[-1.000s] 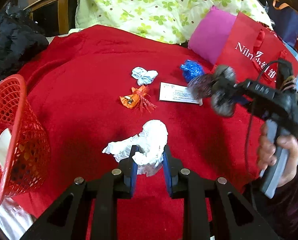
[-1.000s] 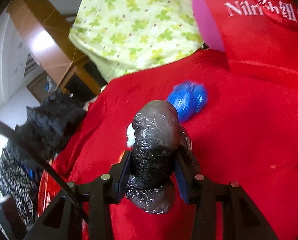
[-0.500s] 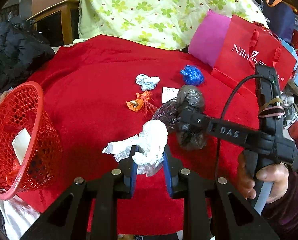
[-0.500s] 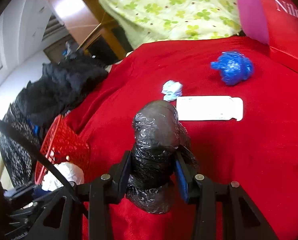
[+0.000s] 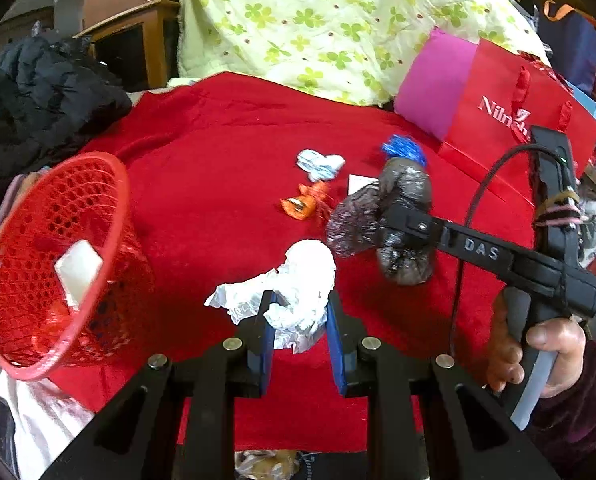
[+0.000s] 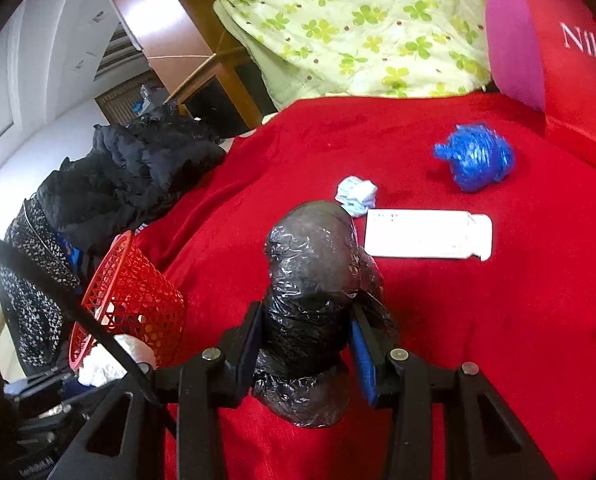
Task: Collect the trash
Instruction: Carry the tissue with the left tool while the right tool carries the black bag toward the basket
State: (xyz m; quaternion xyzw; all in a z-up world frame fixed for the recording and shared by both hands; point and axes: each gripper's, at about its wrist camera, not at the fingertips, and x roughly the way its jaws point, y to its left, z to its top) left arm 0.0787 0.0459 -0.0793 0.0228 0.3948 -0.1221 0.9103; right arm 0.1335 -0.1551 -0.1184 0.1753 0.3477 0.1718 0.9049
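Observation:
My left gripper [image 5: 300, 316] is shut on a crumpled white tissue wad [image 5: 298, 276], held above the red cloth. My right gripper [image 6: 308, 320] is shut on a black plastic bag bundle [image 6: 312, 280]; it also shows in the left wrist view [image 5: 402, 220], just right of the tissue. A red mesh basket [image 5: 49, 264] lies tilted at the left with some trash inside; it shows in the right wrist view [image 6: 129, 300] too. Loose on the cloth lie a blue plastic wad [image 6: 474, 160], a small white-blue paper ball [image 6: 356, 194], a white card [image 6: 426, 234] and an orange wrapper [image 5: 304, 204].
A red cloth [image 5: 225, 152] covers the surface. A red paper bag [image 5: 518, 112] and pink cushion [image 5: 438, 80] stand at the back right. A green floral quilt [image 5: 318, 20] lies behind. A black jacket [image 5: 37, 92] is heaped at the left.
My right gripper has carried the black bag leftwards, from near the red paper bag to beside the tissue. The left gripper has shifted, so the basket shows more fully.

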